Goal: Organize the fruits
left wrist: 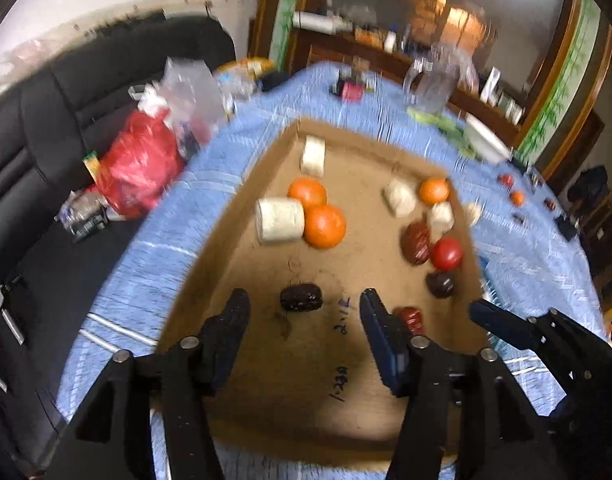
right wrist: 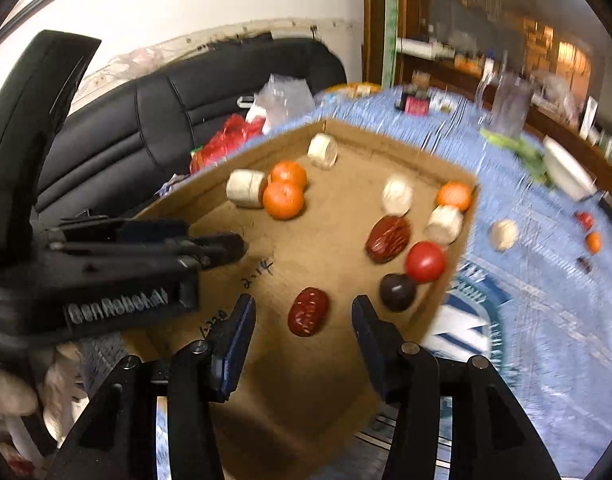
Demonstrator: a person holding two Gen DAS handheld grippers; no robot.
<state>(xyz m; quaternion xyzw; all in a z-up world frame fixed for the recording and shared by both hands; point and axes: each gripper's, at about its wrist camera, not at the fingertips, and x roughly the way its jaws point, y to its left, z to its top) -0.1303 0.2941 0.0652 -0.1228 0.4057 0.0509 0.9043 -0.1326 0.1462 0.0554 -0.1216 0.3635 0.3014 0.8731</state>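
Note:
A shallow cardboard tray (left wrist: pixel 266 360) (right wrist: pixel 306 380) lies on a blue tablecloth. In it are oranges (left wrist: pixel 324 226) (right wrist: pixel 283 200), white cylinder pieces (left wrist: pixel 280 220) (right wrist: pixel 246 188), a red tomato (left wrist: pixel 446 254) (right wrist: pixel 425 261), red dates (left wrist: pixel 416 242) (right wrist: pixel 388 239) and a dark plum (left wrist: pixel 440 283) (right wrist: pixel 397 291). My left gripper (left wrist: pixel 304 300) is open over the tray, with a dark date (left wrist: pixel 301 298) between its fingertips, untouched. My right gripper (right wrist: pixel 304 308) is open, with a red date (right wrist: pixel 308 312) (left wrist: pixel 411 318) between its fingertips. The right gripper shows in the left wrist view (left wrist: pixel 506 324), and the left gripper in the right wrist view (right wrist: pixel 210 250).
More small fruits (left wrist: pixel 516 198) (right wrist: pixel 592 242) and a white piece (right wrist: pixel 503 234) lie loose on the cloth to the right. A clear jug (left wrist: pixel 430 84) and a white dish (left wrist: pixel 486 140) stand at the back. A black sofa with a red bag (left wrist: pixel 140 168) is to the left.

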